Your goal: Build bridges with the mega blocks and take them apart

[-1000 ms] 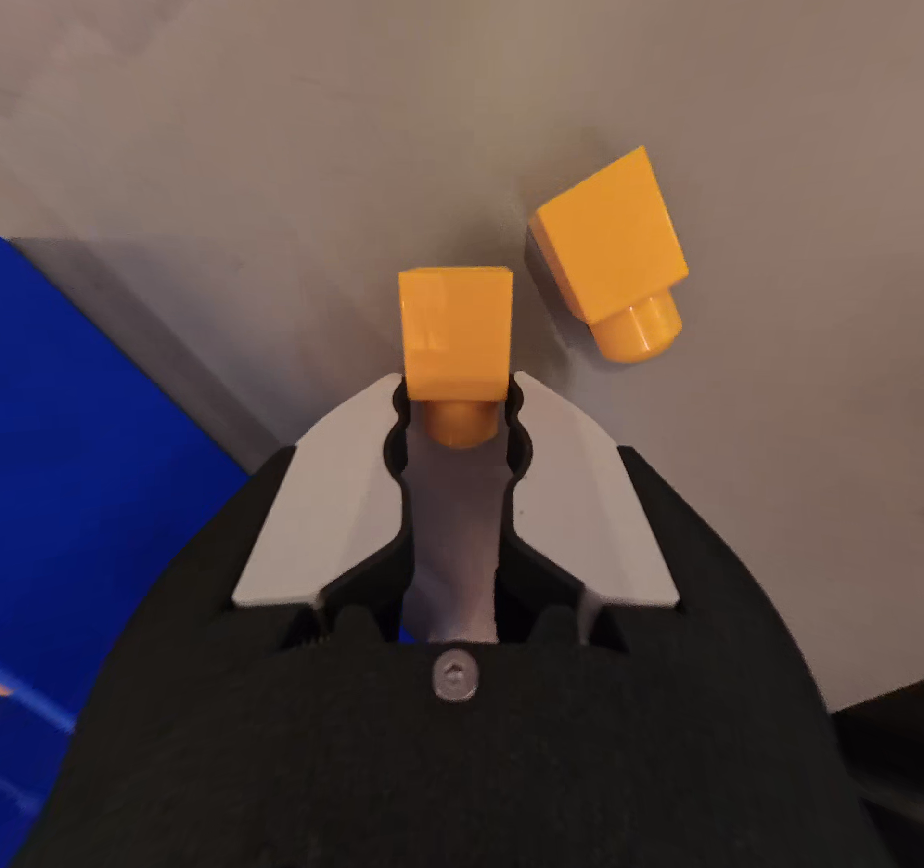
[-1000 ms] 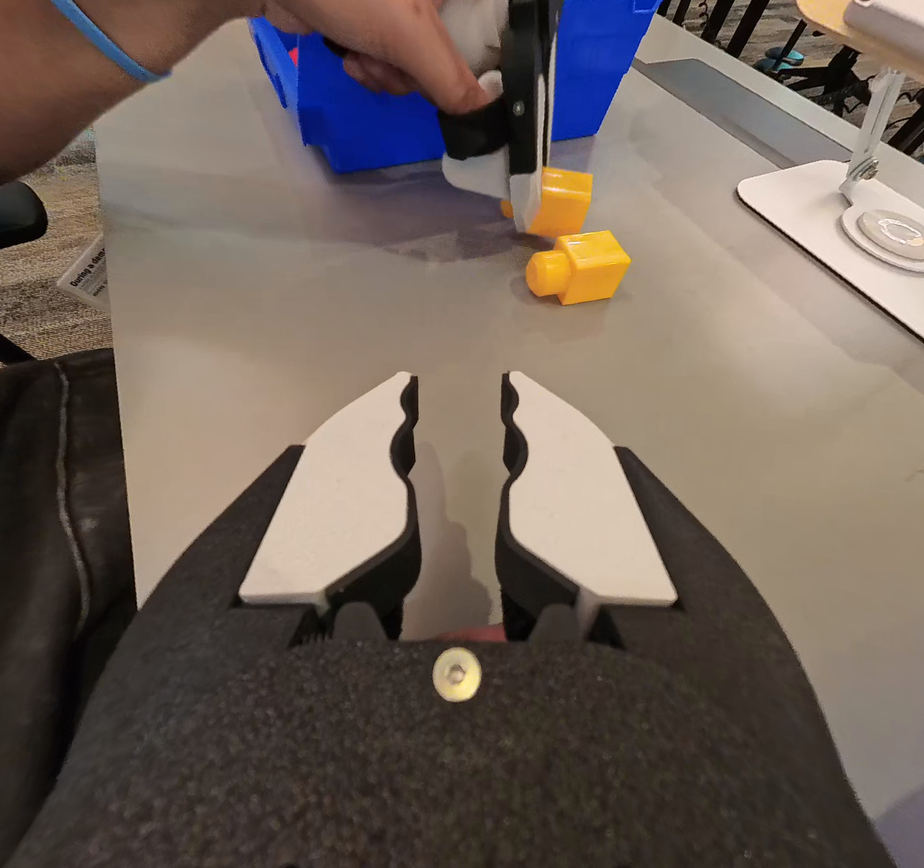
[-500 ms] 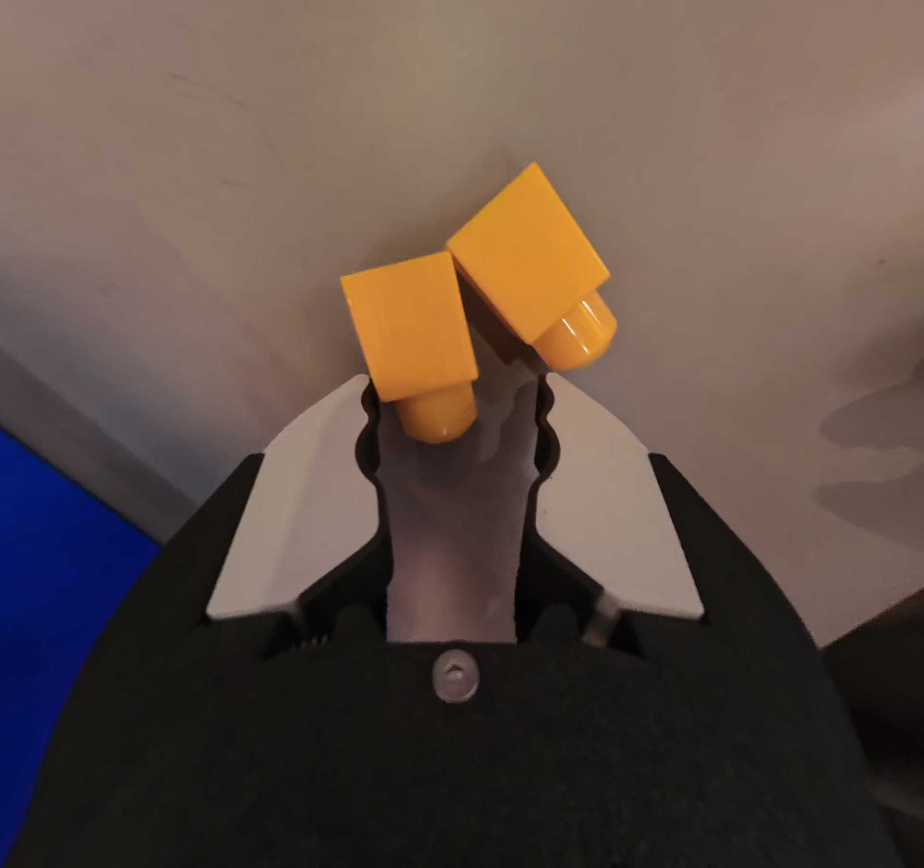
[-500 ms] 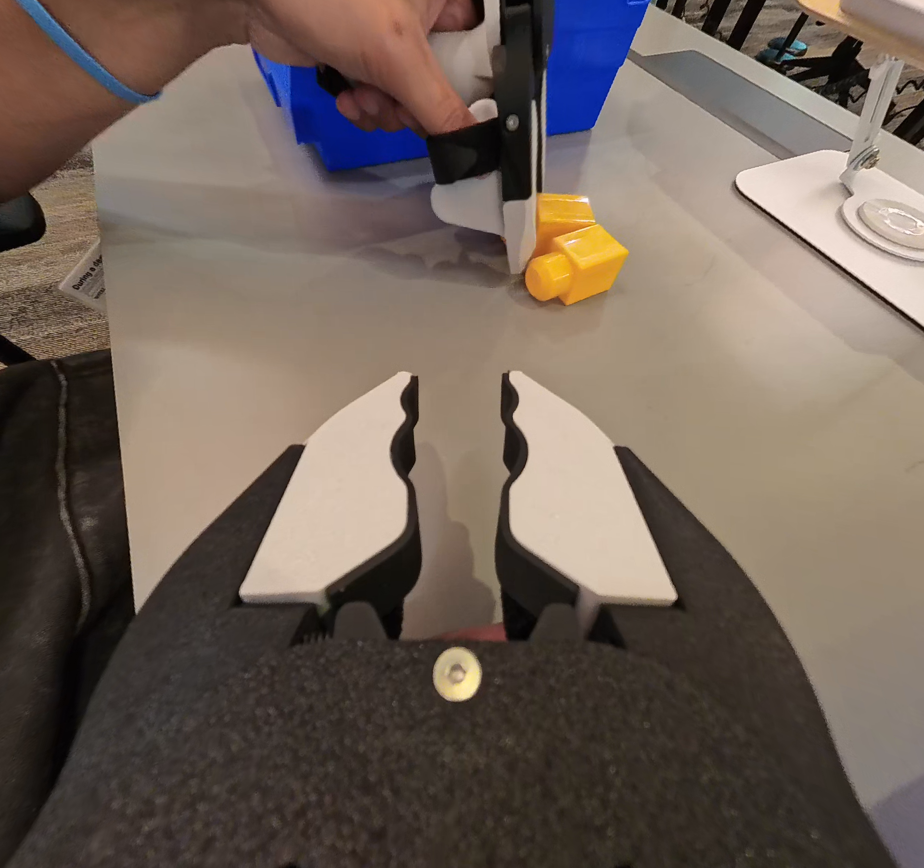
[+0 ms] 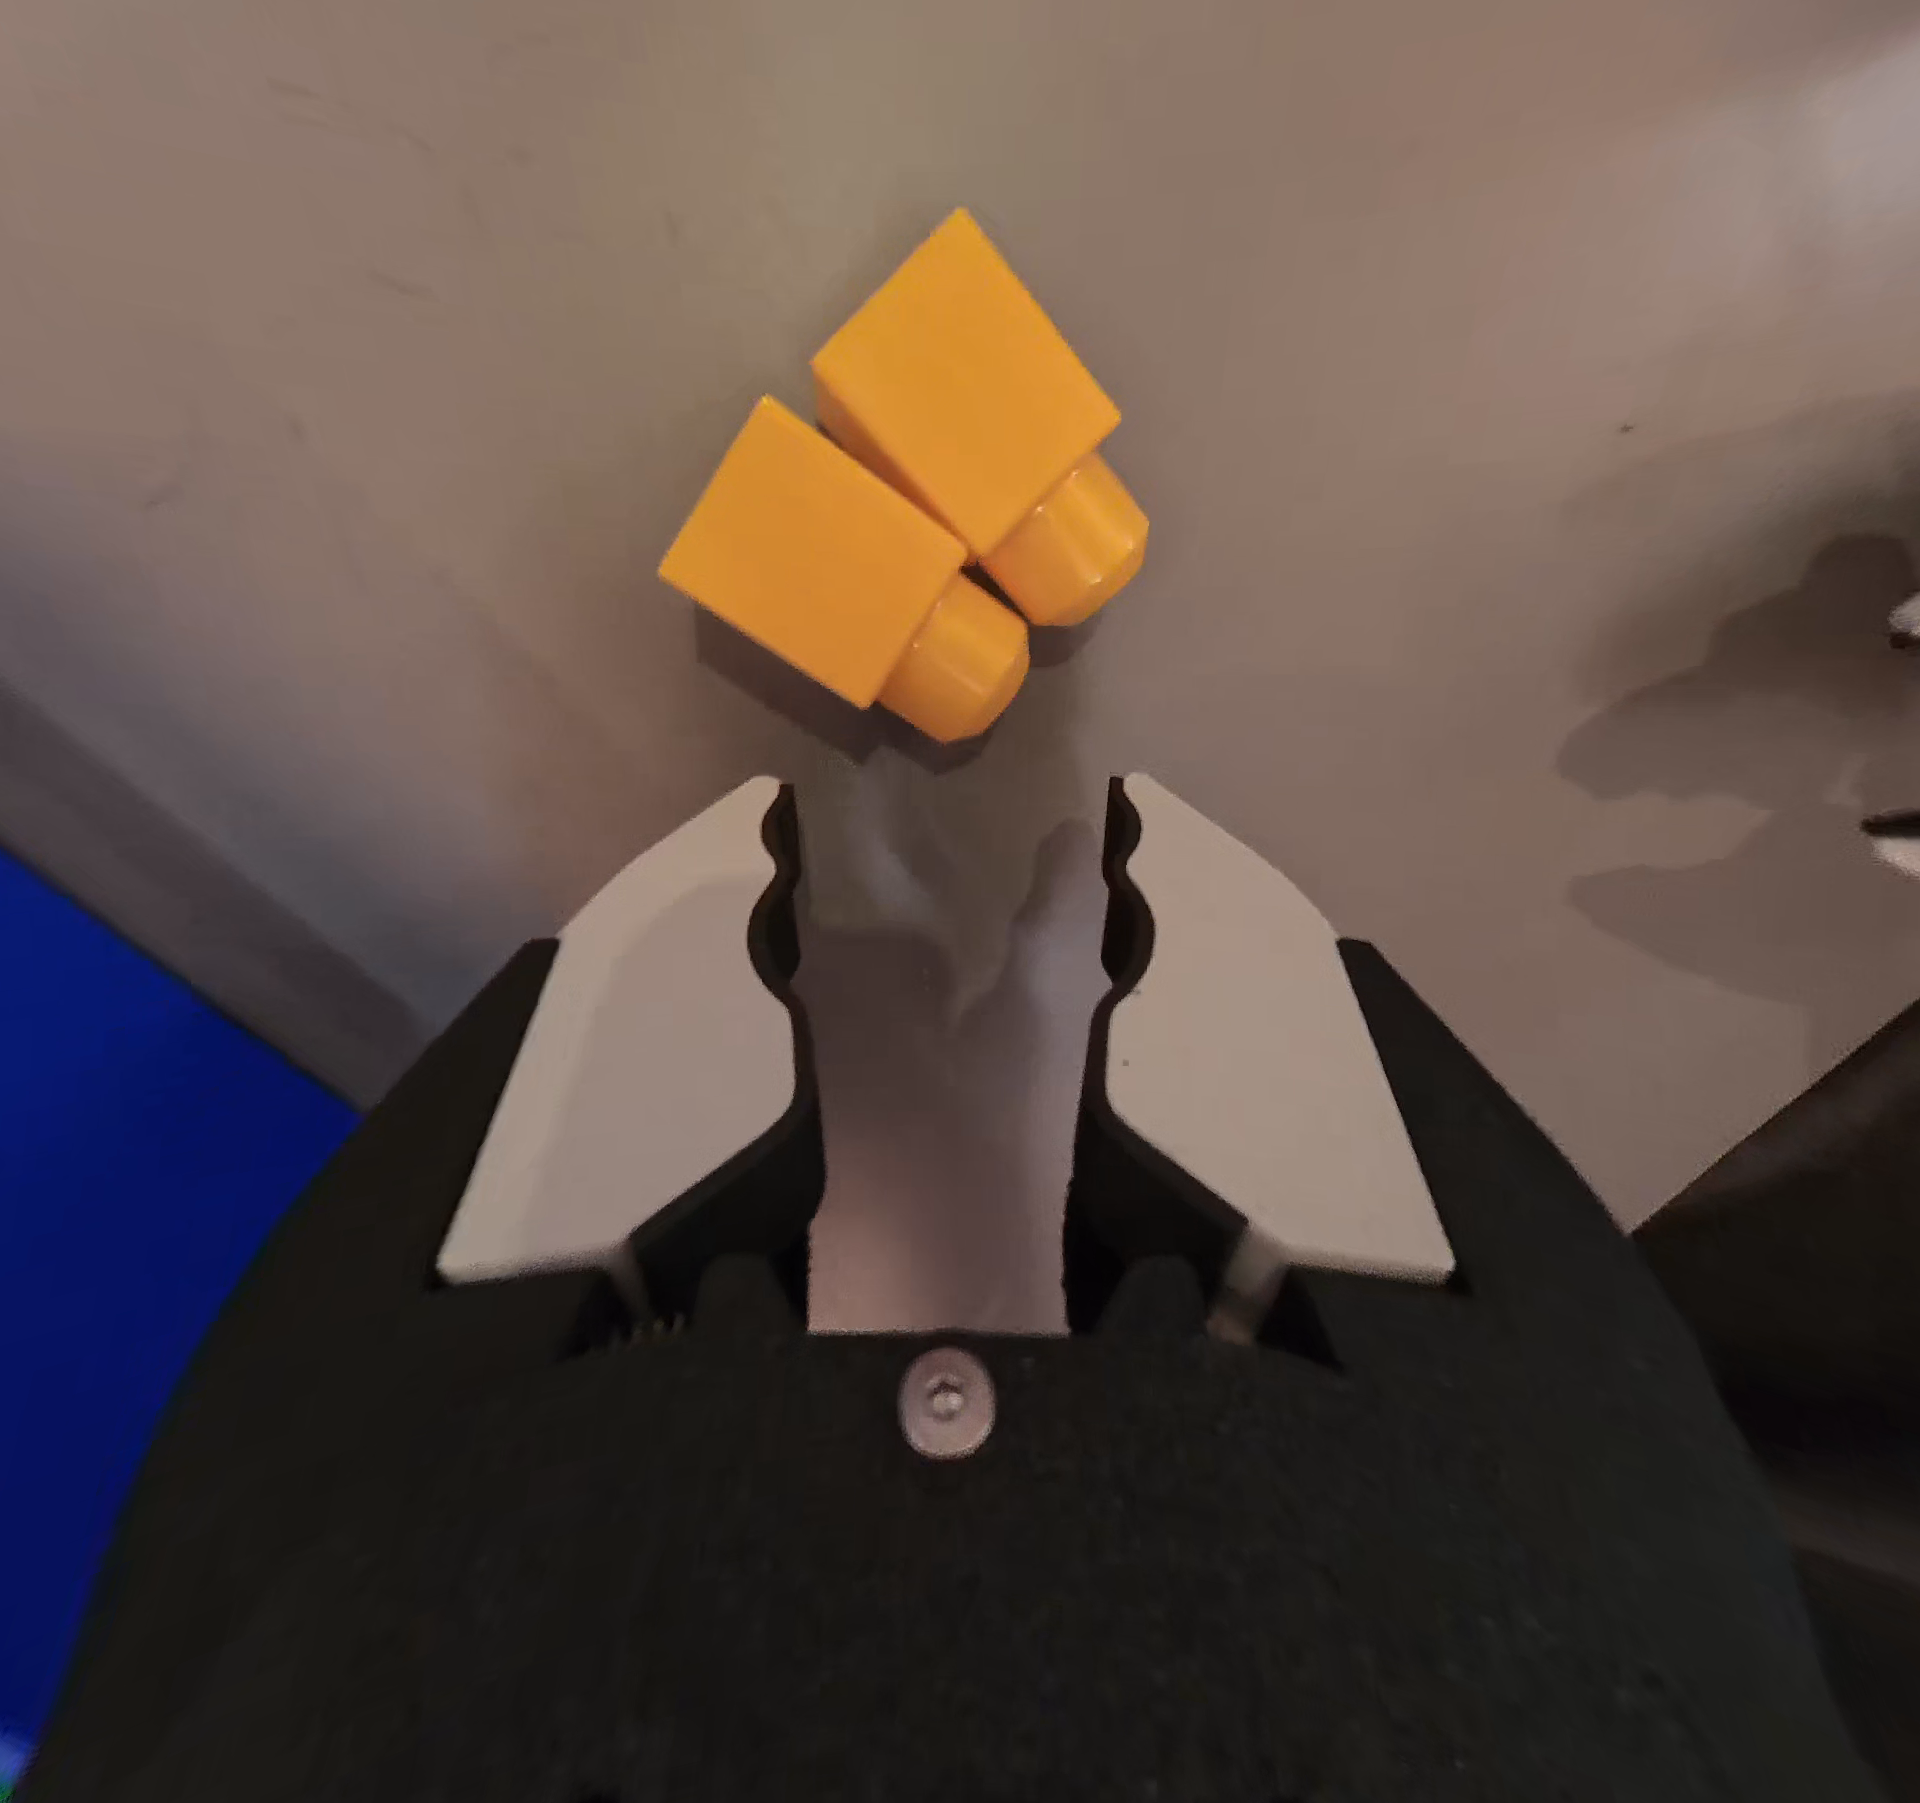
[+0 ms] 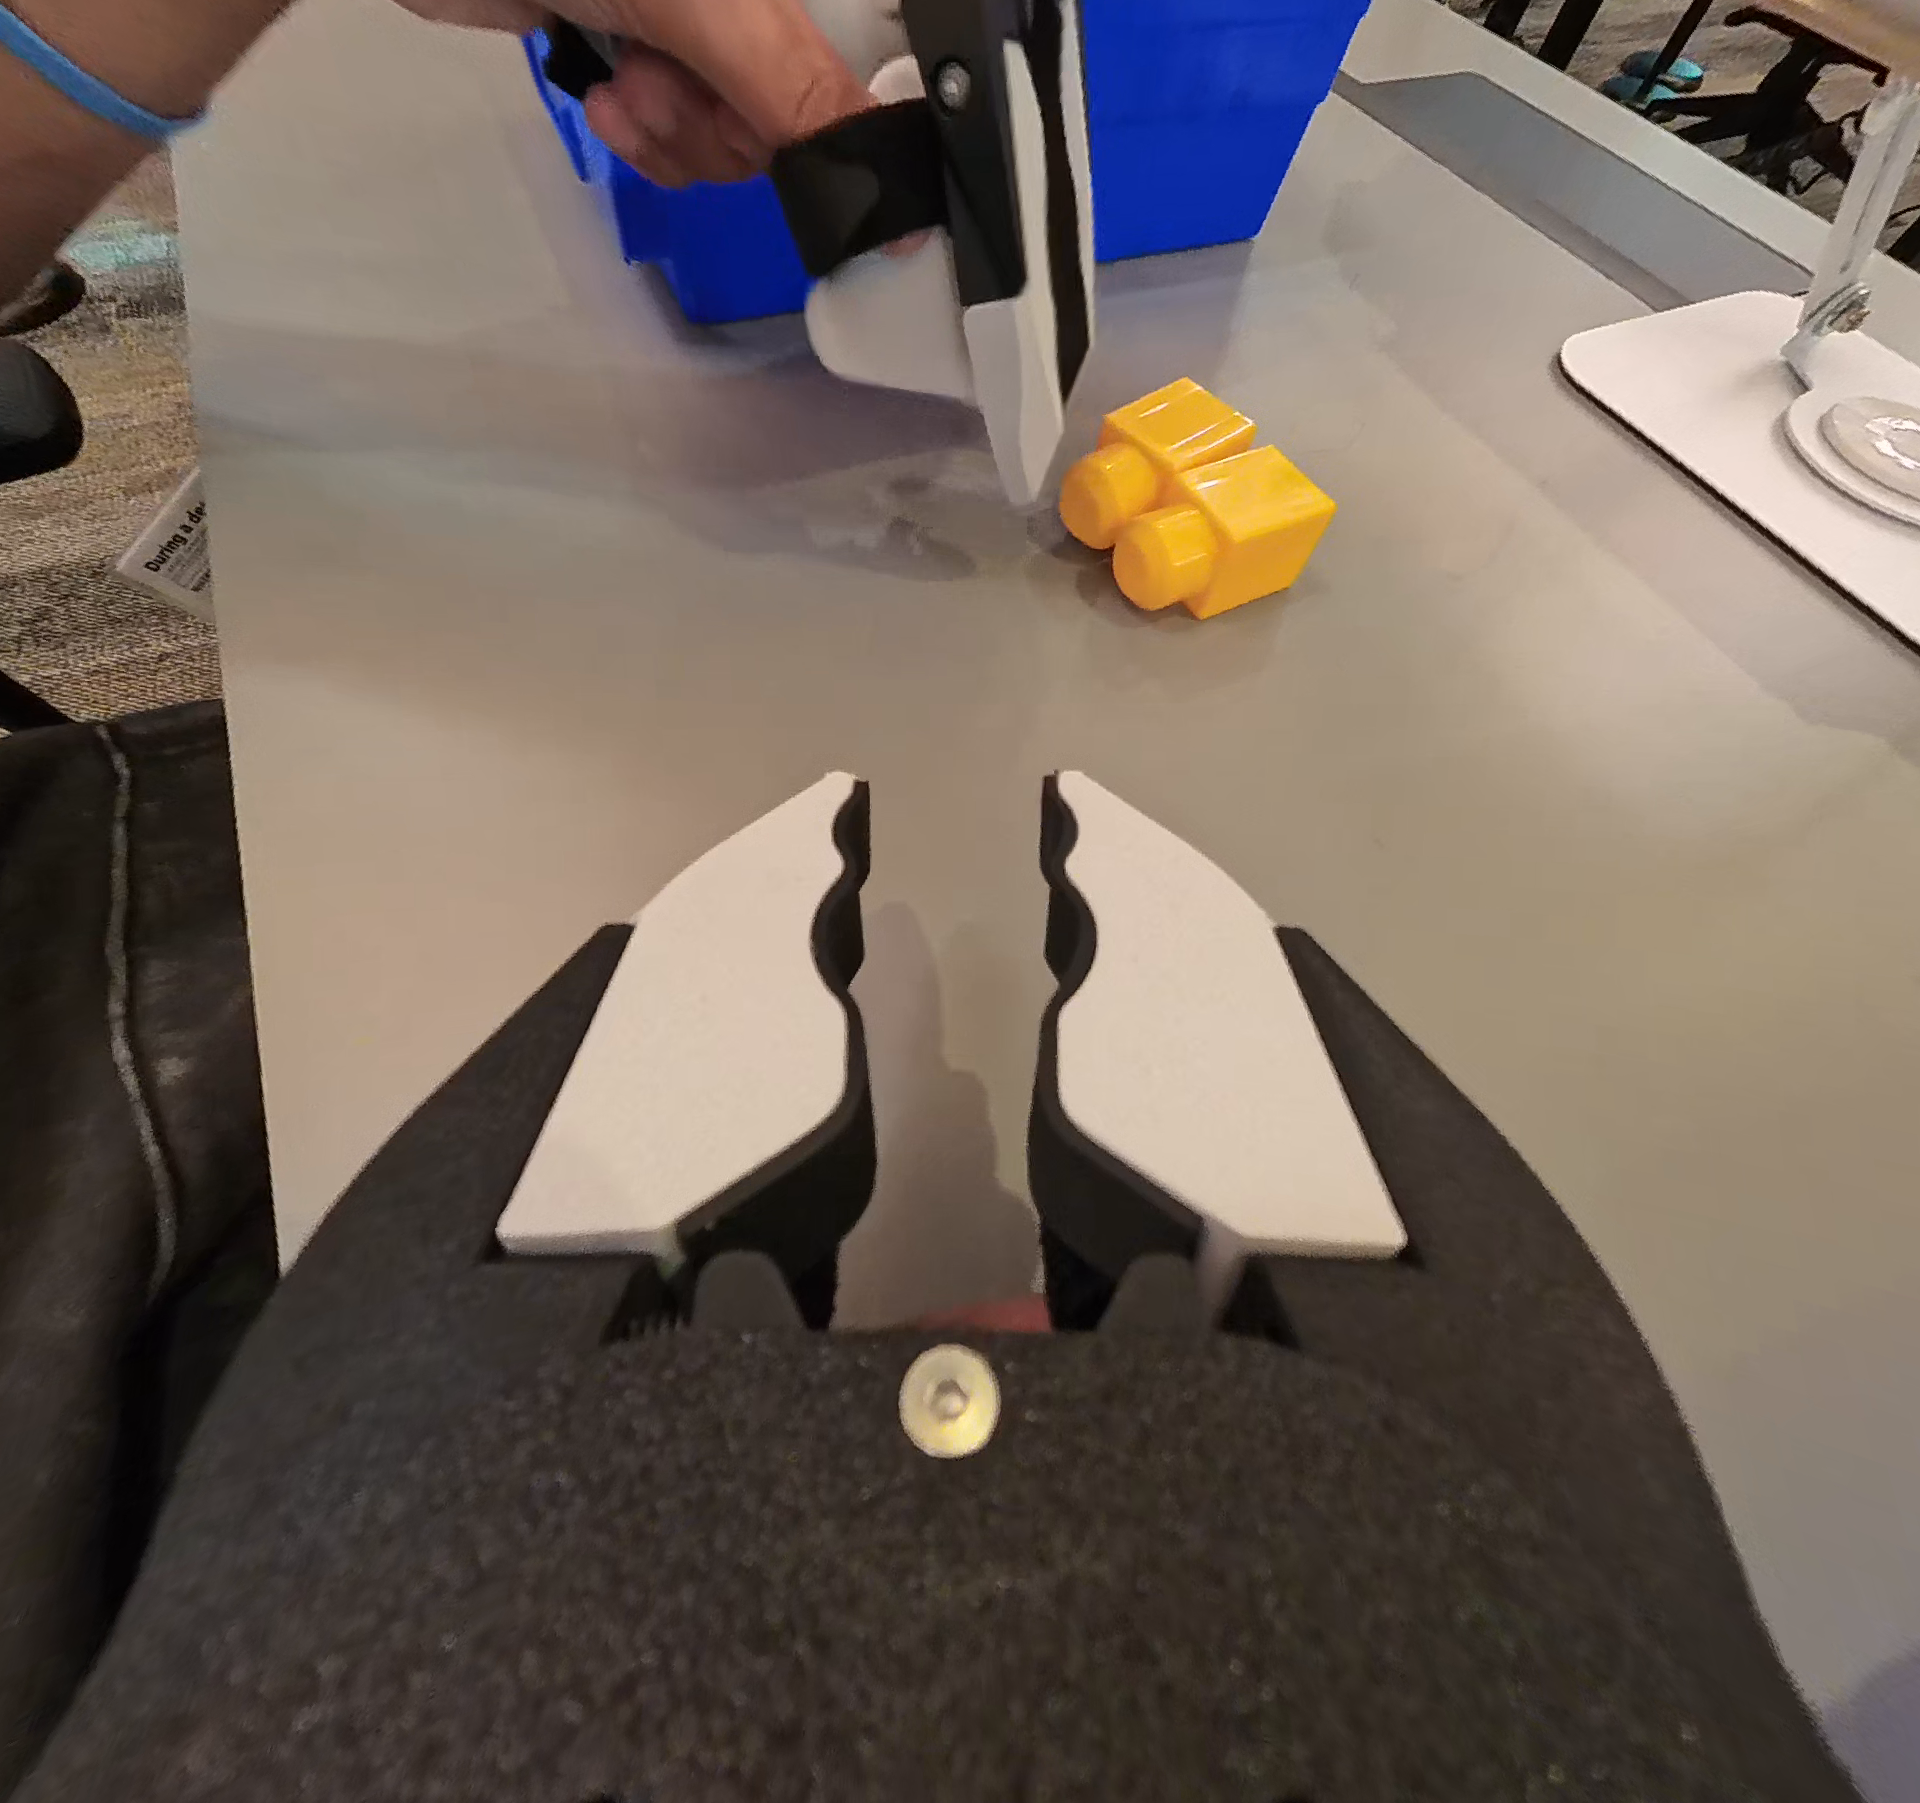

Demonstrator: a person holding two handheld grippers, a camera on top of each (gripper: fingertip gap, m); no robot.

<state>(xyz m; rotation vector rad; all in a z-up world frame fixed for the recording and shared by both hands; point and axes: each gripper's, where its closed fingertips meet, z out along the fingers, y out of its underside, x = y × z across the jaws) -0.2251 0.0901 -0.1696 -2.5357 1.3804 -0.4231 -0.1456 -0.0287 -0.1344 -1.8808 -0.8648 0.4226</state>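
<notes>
In the left wrist view, two orange blocks (image 5: 894,496) are laid together below the left hand-held gripper (image 5: 945,797), held wide and empty, probably for stacking.

Two matching handheld tools: left gripper (image 5: 945,797) and right gripper (image 6: 954,792), each with a black, grainy-textured body, a silver hex screw (image 6: 949,1415) set at centre, and pale grey fingers (image 6: 717,1015) lined with wavy black inner pads. A thin blue wristband (image 6: 78,86) worn on the left wrist.
</notes>
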